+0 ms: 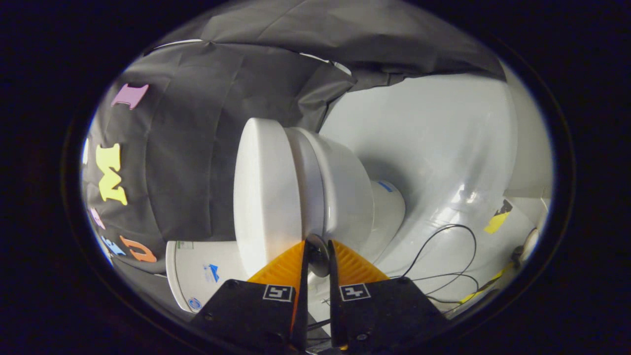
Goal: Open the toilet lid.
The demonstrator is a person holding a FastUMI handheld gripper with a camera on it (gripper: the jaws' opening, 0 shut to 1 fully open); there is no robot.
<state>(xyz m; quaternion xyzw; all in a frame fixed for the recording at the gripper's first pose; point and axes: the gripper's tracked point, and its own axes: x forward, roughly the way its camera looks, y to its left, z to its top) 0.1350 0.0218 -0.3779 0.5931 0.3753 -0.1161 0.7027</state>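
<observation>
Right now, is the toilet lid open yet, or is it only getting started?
Only starting. Done: the gripper has reached the toilet, its narrow-set fingers at the rim near the lid. In hand: getting hold there; whether both fingers press on anything is unclear. Left: the lid lies flat against the seat, so all the lifting remains.

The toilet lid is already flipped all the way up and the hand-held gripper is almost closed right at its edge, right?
Not quite. In the gripper view the lid is down, lying flat on the seat of the toilet, not flipped up. The rest holds: the hand-held gripper is almost closed, its fingers at the lid's edge with a narrow gap between them.
</observation>
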